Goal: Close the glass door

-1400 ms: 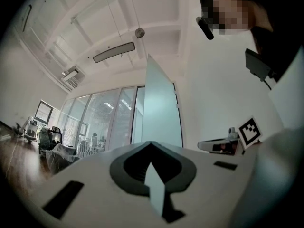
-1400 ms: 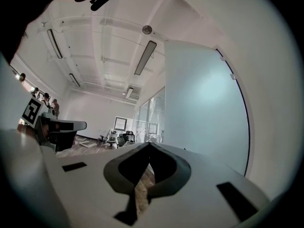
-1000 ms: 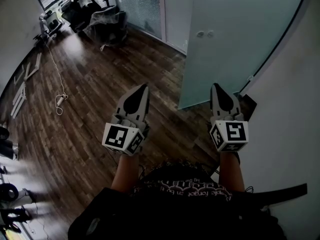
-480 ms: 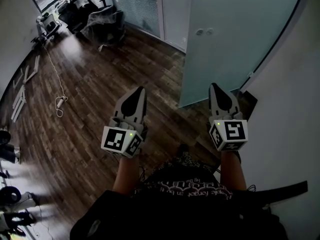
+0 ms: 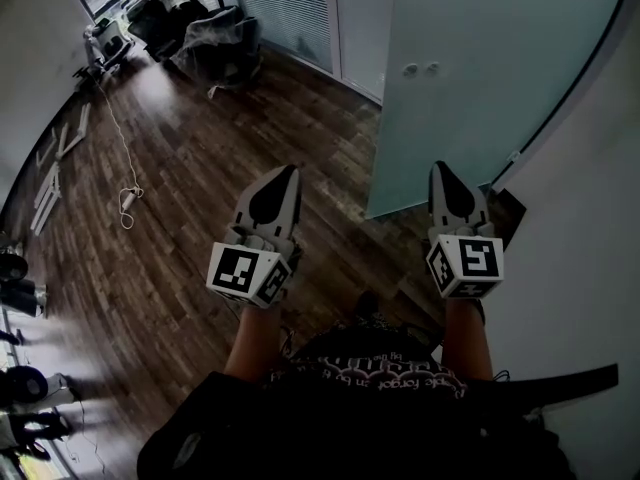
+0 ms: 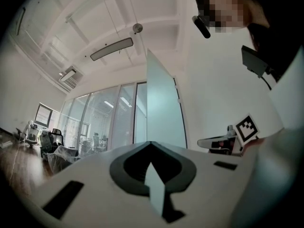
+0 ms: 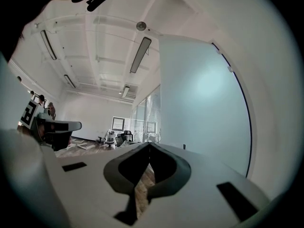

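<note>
Before the glass door (image 5: 470,78), left gripper (image 5: 286,179) and right gripper (image 5: 443,173) jaws meet (cable (image 5: 128,206): head view only).

Frosted glass door (image 5: 470,78), glossy wood floor (image 5: 200,198)

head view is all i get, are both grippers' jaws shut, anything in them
Observer: In its own view the left gripper has its tips meeting, with nothing between them.
Operator: and the right one
Observer: The right gripper shows the same in its view: tips together, empty.
Operator: can you see the whole door from there
Observer: Yes. The right gripper view shows the glass door up to its top edge, standing ahead and to the right, clear of the jaws.
</note>
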Demonstrator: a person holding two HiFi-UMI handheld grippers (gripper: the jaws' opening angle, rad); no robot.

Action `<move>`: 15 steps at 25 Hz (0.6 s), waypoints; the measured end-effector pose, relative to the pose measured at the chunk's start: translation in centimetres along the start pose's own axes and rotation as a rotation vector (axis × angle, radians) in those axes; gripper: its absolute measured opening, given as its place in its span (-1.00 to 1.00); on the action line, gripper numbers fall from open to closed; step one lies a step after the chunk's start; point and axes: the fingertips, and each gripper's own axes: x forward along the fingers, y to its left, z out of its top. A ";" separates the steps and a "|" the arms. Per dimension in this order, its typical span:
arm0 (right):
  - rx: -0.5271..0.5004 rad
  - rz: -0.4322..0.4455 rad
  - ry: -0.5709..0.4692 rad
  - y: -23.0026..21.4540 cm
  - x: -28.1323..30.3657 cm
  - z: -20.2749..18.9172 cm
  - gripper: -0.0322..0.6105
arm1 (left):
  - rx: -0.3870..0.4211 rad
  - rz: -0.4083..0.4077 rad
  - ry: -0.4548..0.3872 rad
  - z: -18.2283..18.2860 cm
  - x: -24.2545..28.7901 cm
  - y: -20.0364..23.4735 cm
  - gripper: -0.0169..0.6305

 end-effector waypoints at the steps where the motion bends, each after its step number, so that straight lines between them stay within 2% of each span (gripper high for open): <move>1: 0.001 -0.001 -0.001 -0.4 0.5 -0.1 -0.89 | -0.002 0.002 -0.001 0.0 0.6 0.2 -0.94; 15: 0.027 0.015 0.016 -5.7 7.8 -1.8 -0.89 | -0.007 0.015 0.013 -1.6 8.7 1.9 -0.94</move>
